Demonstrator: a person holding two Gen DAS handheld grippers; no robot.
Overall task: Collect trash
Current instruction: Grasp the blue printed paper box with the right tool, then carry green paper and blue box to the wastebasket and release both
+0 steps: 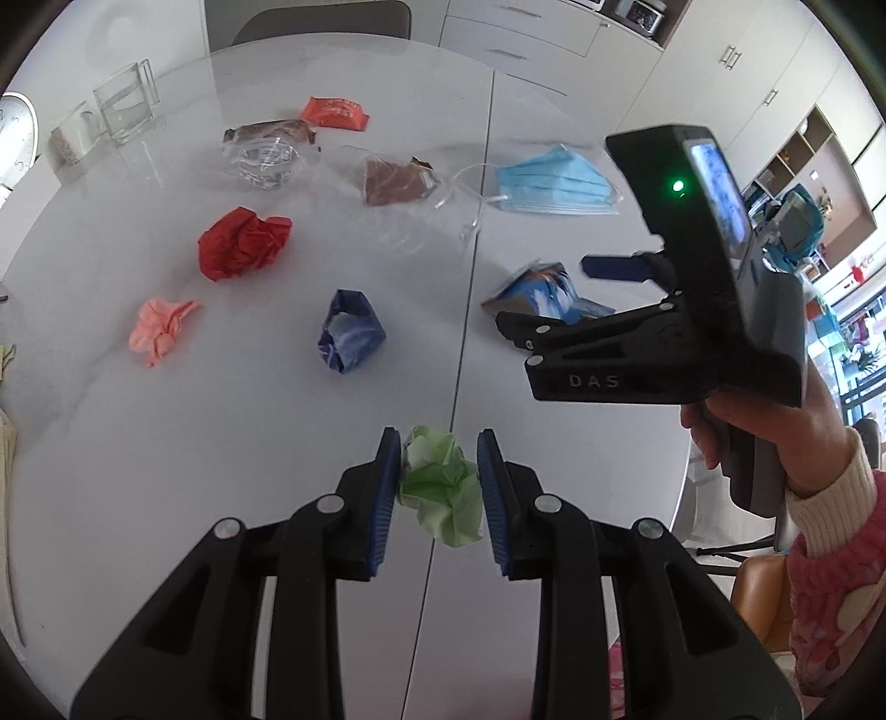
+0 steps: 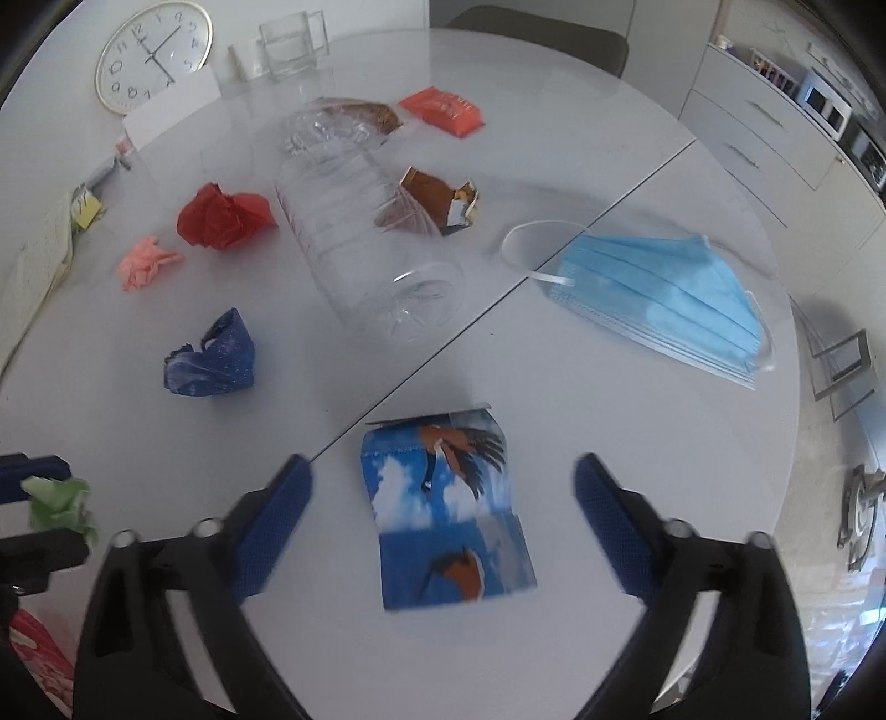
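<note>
My left gripper [image 1: 438,455] is shut on a crumpled green paper ball [image 1: 443,487], held above the white table [image 1: 277,421]; the ball also shows in the right wrist view [image 2: 58,501]. My right gripper [image 2: 443,476] is open, its fingers either side of a blue bird-print packet [image 2: 448,509] lying on the table; the packet also shows in the left wrist view [image 1: 545,293]. The right gripper [image 1: 559,302] shows in the left wrist view too.
Scattered on the table are a red paper ball [image 2: 224,216], a pink paper ball [image 2: 145,263], a dark blue wrapper [image 2: 213,357], a clear plastic bottle [image 2: 365,243], a brown wrapper [image 2: 437,199], an orange packet [image 2: 443,111], a blue face mask [image 2: 664,293]. A clock [image 2: 152,55] and glass containers [image 2: 290,47] stand at the back.
</note>
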